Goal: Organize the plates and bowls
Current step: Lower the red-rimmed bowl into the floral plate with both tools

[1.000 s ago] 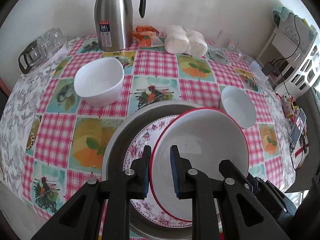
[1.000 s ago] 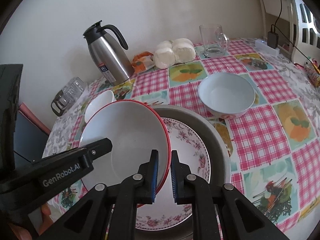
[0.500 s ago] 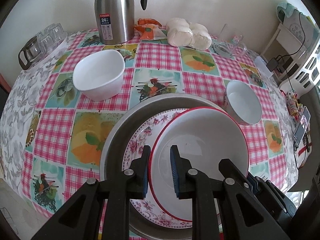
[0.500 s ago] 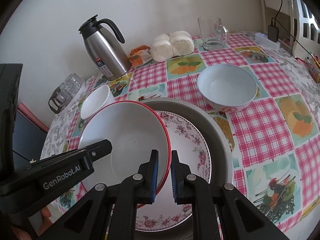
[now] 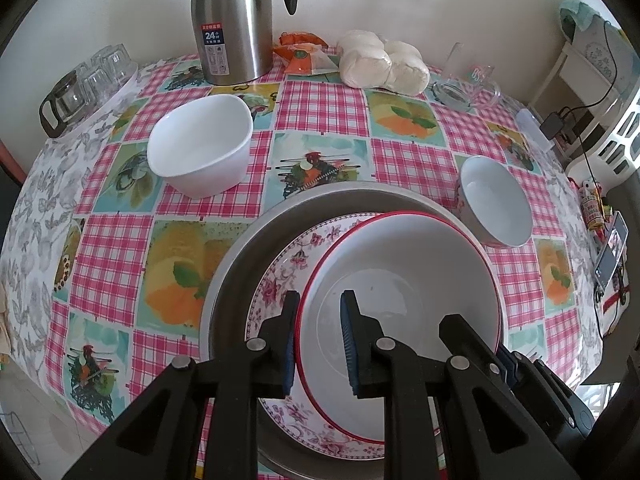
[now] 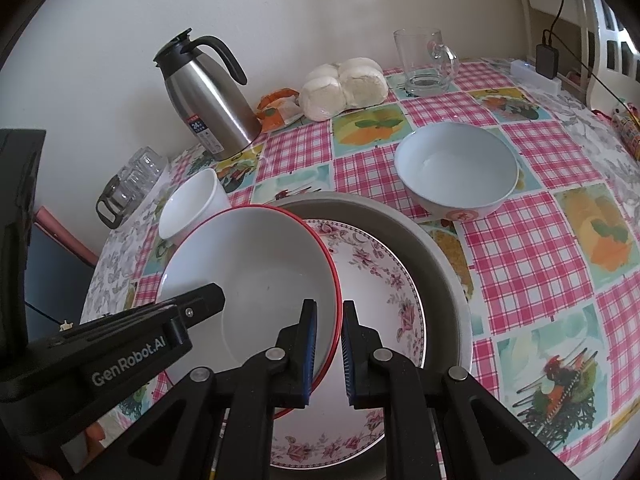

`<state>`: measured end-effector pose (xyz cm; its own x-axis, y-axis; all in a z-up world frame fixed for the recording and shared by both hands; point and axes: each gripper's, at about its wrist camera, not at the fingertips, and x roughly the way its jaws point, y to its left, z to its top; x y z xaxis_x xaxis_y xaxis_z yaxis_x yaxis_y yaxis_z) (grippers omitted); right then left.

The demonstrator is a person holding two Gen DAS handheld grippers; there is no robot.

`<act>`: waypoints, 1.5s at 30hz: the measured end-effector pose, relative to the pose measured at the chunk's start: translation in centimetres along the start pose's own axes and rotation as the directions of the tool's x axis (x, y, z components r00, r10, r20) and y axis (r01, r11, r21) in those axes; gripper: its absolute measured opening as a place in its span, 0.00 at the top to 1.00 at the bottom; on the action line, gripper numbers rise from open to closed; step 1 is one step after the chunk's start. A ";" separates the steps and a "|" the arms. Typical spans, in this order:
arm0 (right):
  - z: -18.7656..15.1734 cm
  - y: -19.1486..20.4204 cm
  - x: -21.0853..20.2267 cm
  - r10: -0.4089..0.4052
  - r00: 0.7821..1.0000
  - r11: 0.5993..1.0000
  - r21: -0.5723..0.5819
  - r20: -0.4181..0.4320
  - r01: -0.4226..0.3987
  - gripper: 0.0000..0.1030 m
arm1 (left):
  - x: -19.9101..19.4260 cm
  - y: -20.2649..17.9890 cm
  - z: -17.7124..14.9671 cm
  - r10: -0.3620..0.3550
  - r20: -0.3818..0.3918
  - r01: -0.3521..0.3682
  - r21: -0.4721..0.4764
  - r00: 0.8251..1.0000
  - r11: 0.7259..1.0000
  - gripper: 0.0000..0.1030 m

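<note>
Checked worktop (image 5: 320,96) at frame centre: both grippers' fingers (image 5: 290,336) (image 6: 308,344) straddle the red-rimmed white bowl (image 5: 400,276), apparently pinching it.

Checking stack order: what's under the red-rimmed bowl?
Under the red-rimmed bowl sits a floral plate, inside a grey metal basin. The bowl hides the plate's centre and the basin's floor.

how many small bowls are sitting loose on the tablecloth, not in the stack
2: a white bowl on the left near the steel jug, and a pale bowl on the right beside the grey dish. None seem hidden.
</note>
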<state>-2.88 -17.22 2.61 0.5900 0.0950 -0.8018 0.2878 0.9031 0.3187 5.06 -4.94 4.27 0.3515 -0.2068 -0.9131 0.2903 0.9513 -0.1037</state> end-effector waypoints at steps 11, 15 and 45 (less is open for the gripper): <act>-0.1 -0.1 0.9 -0.017 1.000 1.000 -0.001 -0.017 0.017 0.85 | 1.0 -0.2 -0.1 0.022 -0.031 -0.021 0.013 0.999 1.000 0.81; -0.1 0.1 0.9 -0.033 0.999 0.999 -0.017 -0.012 0.032 0.85 | 1.3 -0.3 -0.1 0.032 -0.038 -0.031 0.015 0.999 0.999 0.81; 0.3 0.1 1.0 -0.032 0.999 0.999 -0.027 0.014 0.033 0.83 | 2.0 0.1 0.0 0.001 -0.059 -0.002 -0.024 0.998 1.000 0.81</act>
<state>-2.02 -17.13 1.96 0.5907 0.0600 -0.8046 0.2865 0.9166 0.2787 5.79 -5.24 2.46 0.2985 -0.1919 -0.9349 0.2680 0.9570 -0.1109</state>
